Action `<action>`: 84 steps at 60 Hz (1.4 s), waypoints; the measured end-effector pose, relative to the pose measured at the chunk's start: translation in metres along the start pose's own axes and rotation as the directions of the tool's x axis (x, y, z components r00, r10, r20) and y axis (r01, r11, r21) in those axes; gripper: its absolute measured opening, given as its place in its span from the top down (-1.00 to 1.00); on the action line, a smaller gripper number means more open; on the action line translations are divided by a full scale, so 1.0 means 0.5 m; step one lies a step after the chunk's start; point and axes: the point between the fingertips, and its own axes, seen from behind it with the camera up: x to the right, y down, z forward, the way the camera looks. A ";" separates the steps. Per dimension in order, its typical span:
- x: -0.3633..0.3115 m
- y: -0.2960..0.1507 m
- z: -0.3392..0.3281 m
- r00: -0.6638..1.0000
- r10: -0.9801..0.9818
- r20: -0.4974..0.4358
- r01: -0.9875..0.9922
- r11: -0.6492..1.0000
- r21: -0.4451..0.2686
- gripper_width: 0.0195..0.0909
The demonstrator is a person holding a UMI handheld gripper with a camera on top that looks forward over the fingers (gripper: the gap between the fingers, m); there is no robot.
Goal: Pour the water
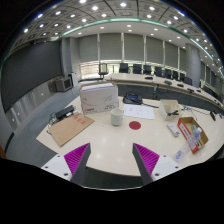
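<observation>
No legible writing; hand-held gripper [111, 158] seemingly open.

The gripper [111, 158] hangs above the near edge of the bench [110, 140], its fingers [76, 156] apart with nothing between them. Well beyond them, near the bench's middle, stands a cup [117, 118]. Behind and left of the cup sits a large box [99, 97]. A flat board [70, 128] lies at the left, ahead of the left finger. At the right end lies an open carton [190, 134]. Desks with chairs [124, 69] stand behind the bench
</observation>
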 end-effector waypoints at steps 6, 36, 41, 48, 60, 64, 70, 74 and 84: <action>0.103 0.027 0.005 1.000 0.005 -0.002 -0.005 1.000 0.009 -0.87; 0.621 0.210 0.059 0.987 0.030 -0.157 -0.023 0.999 0.045 -0.88; 0.692 0.221 0.090 0.980 0.048 -0.193 -0.036 0.997 0.064 -0.87; 0.764 0.219 0.145 0.972 0.084 -0.221 -0.065 0.994 0.093 -0.86; 0.836 0.193 0.228 0.956 0.118 -0.269 -0.072 0.981 0.178 -0.64; 0.841 0.189 0.255 0.958 0.126 -0.258 -0.079 0.980 0.184 -0.38; 0.849 0.180 0.275 0.959 0.117 -0.259 -0.065 0.978 0.200 0.11; 0.842 0.178 0.279 0.962 0.111 -0.250 -0.061 0.978 0.199 0.18; 0.843 0.177 0.280 0.958 0.117 -0.261 -0.071 0.981 0.179 0.55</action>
